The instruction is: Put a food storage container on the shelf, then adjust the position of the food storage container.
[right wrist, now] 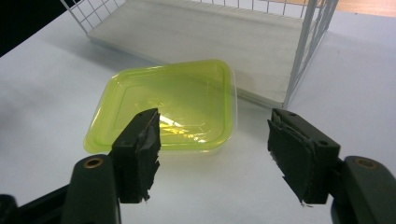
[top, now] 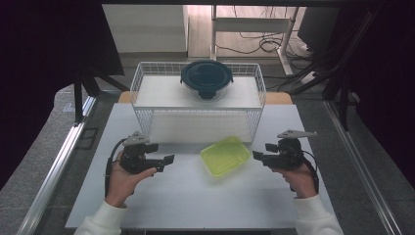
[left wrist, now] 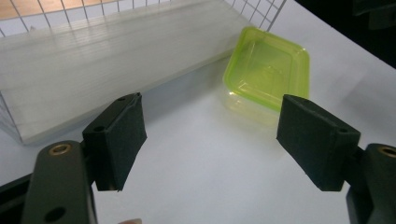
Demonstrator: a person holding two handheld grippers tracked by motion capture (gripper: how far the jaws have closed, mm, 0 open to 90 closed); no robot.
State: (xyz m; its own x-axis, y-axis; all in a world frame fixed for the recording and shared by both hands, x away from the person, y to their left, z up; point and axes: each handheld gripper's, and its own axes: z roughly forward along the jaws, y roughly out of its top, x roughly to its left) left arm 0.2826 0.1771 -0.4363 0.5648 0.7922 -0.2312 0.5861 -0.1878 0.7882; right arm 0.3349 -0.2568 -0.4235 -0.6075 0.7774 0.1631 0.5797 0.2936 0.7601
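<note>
Work barely begun. Green box (top: pixel 225 155) sits untouched on worktop (top: pixel 186 196), rack (top: pixel 147 93) at its 12 o'clock. Left tongs (top: pixel 164 163) at its 9, right tongs (top: pixel 258 156) at 3, both apart, empty. Grasp and move left.

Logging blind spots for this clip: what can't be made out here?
- Round container contents: high view, its dark lid covers them.
- Green box: whether anything lies inside, the tinted lid and glare obscure it in both gripper views.
- Rack lower shelf: high view, the upper shelf hides its back.
- Left gripper and right gripper pads: too small in high view.
</note>
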